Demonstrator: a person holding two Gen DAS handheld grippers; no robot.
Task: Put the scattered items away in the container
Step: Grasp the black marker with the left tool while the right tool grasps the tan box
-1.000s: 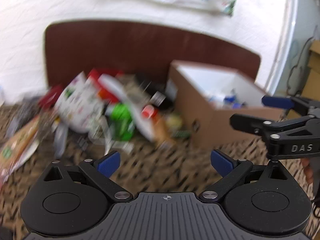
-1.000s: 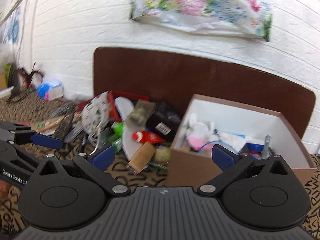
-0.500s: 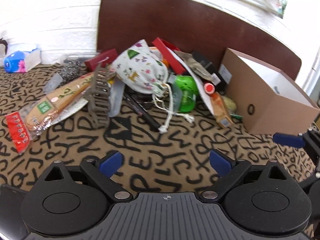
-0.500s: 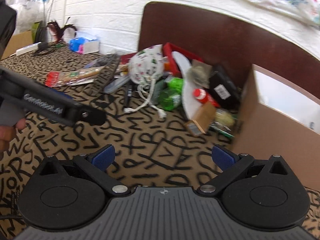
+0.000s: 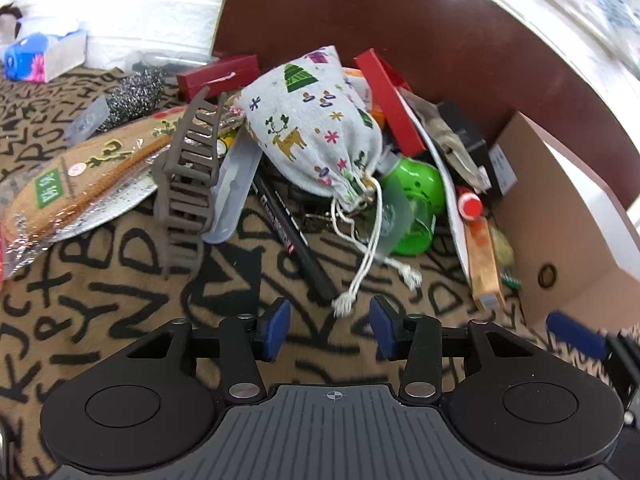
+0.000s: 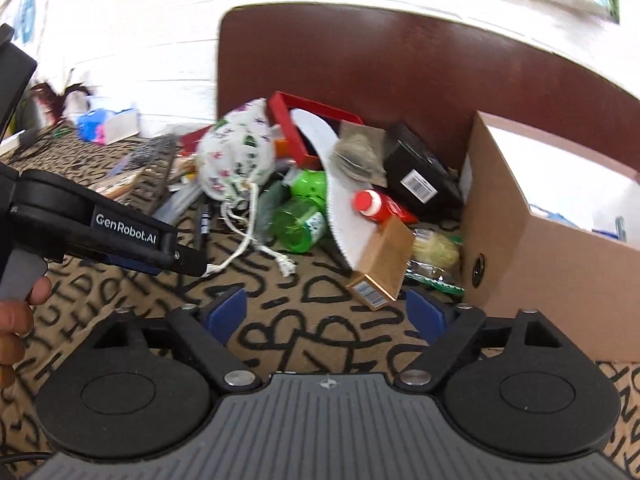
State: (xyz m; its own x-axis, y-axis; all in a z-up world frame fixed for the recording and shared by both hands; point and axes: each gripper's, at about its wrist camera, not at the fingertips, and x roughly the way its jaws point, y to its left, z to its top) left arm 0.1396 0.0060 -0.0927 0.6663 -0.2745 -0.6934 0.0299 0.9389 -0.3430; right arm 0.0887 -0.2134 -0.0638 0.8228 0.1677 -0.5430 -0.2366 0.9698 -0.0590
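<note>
Nearest in my left view, I have the left gripper (image 5: pixel 330 330) low over the brown letter-patterned tabletop (image 5: pixel 100 280), jaws released and partly closed in, empty, with the frayed end of the white drawstring cord (image 5: pixel 360 268) lying just ahead of the gap. I judge I am lined up on that cord because it is the easiest handle for the Christmas-print cloth pouch (image 5: pixel 316 120) sitting higher in the frame.

My right gripper (image 6: pixel 326 312) has its jaws spread wide and empty, aimed at the small gold-brown carton (image 6: pixel 380 264), which leans at the pile's front edge, propped under a white serrated-edge insole shape (image 6: pixel 344 212).

At centre left of the left view a grey plastic claw hair clip (image 5: pixel 186 188) rests on a foil-backed snack pack (image 5: pixel 76 184) with a green label whose characters I cannot read. A black marker pen (image 5: pixel 288 232) carries tiny illegible print. "GenRobot.AI" reads on the left gripper's side in my right view.

Farthest right stands the open brown cardboard box (image 6: pixel 540 264), the container, already holding a few things.
</note>
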